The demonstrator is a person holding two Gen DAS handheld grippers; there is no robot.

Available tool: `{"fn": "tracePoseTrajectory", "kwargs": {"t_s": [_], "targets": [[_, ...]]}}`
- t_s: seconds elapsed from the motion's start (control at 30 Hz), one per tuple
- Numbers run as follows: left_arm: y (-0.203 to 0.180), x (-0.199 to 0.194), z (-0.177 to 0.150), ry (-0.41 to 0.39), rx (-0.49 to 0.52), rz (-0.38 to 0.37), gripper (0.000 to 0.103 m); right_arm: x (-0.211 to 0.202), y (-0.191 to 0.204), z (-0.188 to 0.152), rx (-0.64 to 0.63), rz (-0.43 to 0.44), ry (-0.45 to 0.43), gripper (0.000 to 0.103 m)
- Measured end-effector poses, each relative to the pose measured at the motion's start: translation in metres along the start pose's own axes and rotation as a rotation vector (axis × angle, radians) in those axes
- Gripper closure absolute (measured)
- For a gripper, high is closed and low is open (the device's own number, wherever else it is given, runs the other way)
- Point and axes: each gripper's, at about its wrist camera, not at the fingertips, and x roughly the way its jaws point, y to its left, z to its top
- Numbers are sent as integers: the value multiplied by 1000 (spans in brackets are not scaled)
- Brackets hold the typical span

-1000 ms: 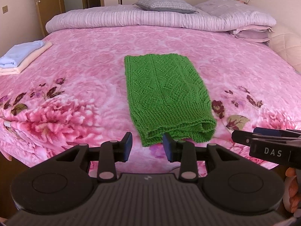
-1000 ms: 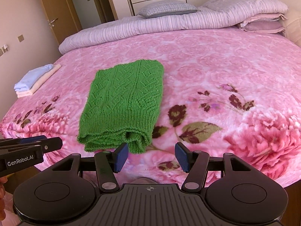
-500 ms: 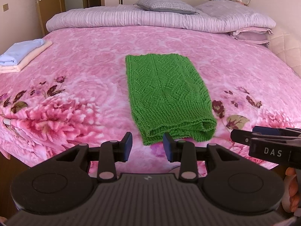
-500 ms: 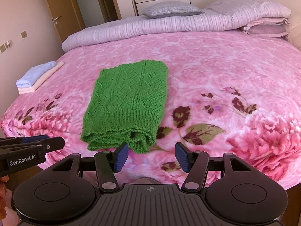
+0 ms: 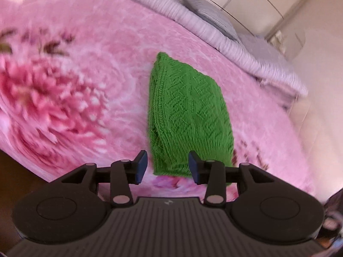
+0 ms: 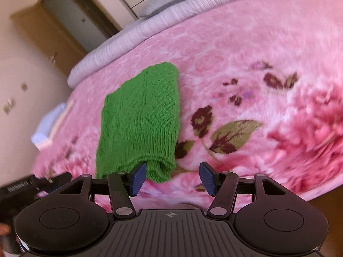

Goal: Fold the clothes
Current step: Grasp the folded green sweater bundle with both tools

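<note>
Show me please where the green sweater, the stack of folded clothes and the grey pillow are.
green sweater [image 6: 141, 124]: right wrist view, middle of its knitted top face.
stack of folded clothes [image 6: 50, 126]: right wrist view, light blue top piece, blurred.
grey pillow [image 5: 212, 19]: left wrist view, middle of its top.

Both wrist views near green knit [image 5: 188, 115]

A wide bed [image 6: 246, 49] fills the room, spread with a pink blanket [image 5: 96, 68] printed with large flowers and olive leaves. A pale lilac ribbed quilt [image 5: 214, 34] lies rolled across the head end, with a grey pillow [image 5: 210, 19] against a cream panelled headboard [image 5: 257, 2]. Beyond the bed's far side a brown wooden door [image 6: 49, 40] stands open in a beige wall [image 6: 19, 81]. Soft daylight washes the room; both views are tilted and motion-blurred.
</note>
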Motion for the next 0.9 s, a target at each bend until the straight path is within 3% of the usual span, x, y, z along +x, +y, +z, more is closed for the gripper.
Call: {"fn": "tracePoseTrajectory", "kwargs": {"t_s": [0.2, 0.37, 0.5, 0.9], "targets": [[23, 38, 18, 23, -178, -77, 62, 28, -25, 20, 186, 108, 54, 43], [45, 70, 30, 51, -321, -102, 55, 51, -29, 33, 199, 138, 80, 33], [56, 89, 36, 72, -363, -88, 53, 66, -32, 41, 225, 146, 77, 27], [56, 130, 54, 85, -421, -182, 45, 111, -41, 76, 320, 190, 78, 25]]}}
